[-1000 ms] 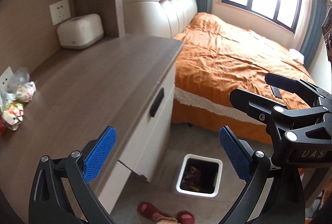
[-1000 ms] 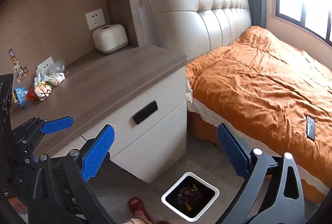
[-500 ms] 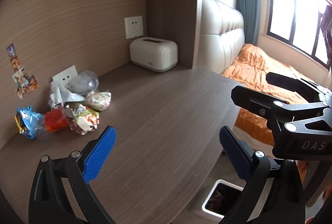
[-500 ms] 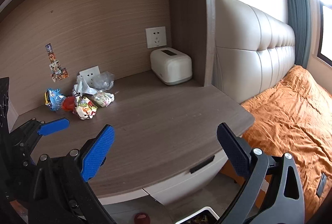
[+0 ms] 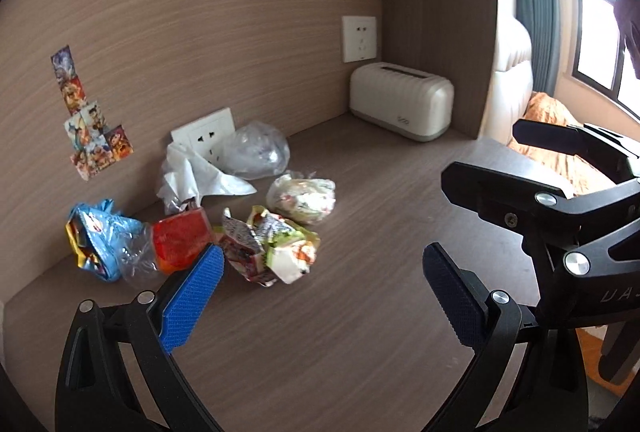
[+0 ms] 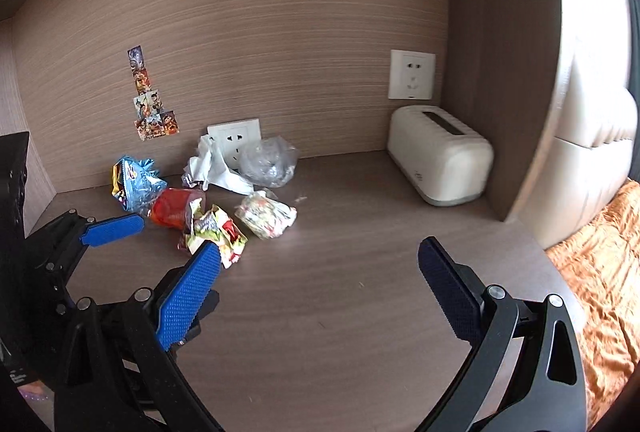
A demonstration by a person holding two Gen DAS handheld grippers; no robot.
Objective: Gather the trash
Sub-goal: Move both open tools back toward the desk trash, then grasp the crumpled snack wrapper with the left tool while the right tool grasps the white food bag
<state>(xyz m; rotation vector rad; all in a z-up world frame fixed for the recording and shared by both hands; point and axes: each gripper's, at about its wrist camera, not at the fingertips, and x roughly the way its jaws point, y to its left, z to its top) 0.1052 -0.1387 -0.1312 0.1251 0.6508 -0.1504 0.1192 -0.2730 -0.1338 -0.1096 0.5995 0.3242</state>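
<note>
Several pieces of trash lie in a pile on the brown desk top by the back wall: a blue wrapper (image 5: 96, 236), a red wrapper (image 5: 180, 240), a green and red crumpled wrapper (image 5: 272, 248), a white crumpled wrapper (image 5: 302, 196), a clear plastic bag (image 5: 256, 150) and white tissue (image 5: 196, 176). The pile also shows in the right wrist view (image 6: 212, 192). My left gripper (image 5: 320, 288) is open and empty, just in front of the pile. My right gripper (image 6: 320, 284) is open and empty, to the right of the left one.
A cream tissue box (image 6: 440, 154) stands at the back right corner under a wall socket (image 6: 412, 74). A second socket (image 6: 236, 138) and stickers (image 6: 150, 100) are on the back wall. A brown side panel (image 6: 504, 52) bounds the desk; an orange bed (image 6: 604, 248) lies beyond.
Both views have swung left and up from the bin and bed to the desk. The trash pile is now closer and nearer the middle. Both grippers stayed open.
</note>
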